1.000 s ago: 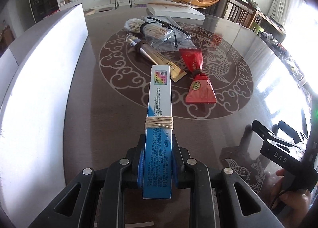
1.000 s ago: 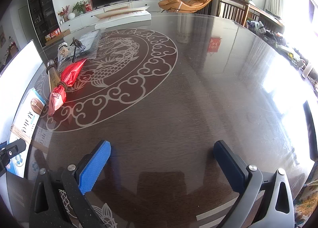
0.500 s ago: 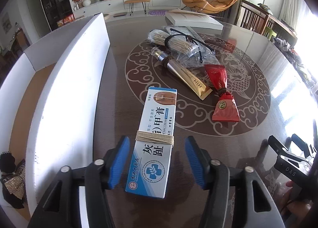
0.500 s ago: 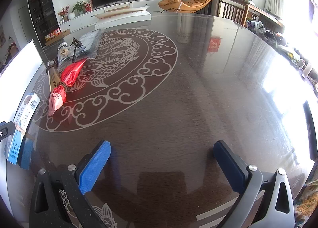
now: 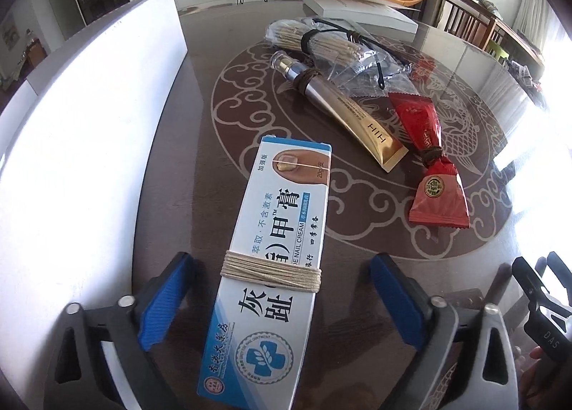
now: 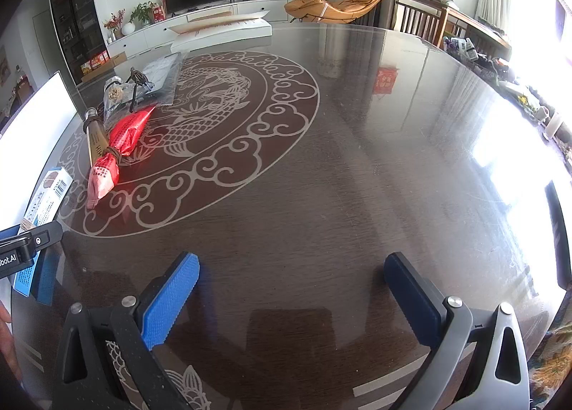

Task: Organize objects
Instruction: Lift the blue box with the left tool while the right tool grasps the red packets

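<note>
A blue-and-white ointment box (image 5: 286, 202) bound with twine lies flat, face up, on the dark glass table (image 5: 200, 88). My left gripper (image 5: 280, 263) straddles its near half. Its jaws are opening, and both blue pads stand clear of the box sides. Beyond it lie a gold tube (image 5: 350, 113), a red packet (image 5: 429, 159) and a clear bag of thin sticks (image 5: 321, 41). In the right wrist view the ointment box (image 6: 46, 195) shows at the far left beside the red packet (image 6: 118, 145). My right gripper (image 6: 291, 259) hovers open over bare table with nothing between its fingers.
A tall white box wall (image 5: 82, 145) runs along the left, close to the ointment box. A flat white carton (image 5: 357, 9) sits at the table's far edge. Chairs (image 6: 418, 20) stand beyond the table on the right.
My left gripper let go of the ointment box and spread its jaws wide. The box went from standing on its narrow edge to lying flat, face up. The right gripper stayed still.
</note>
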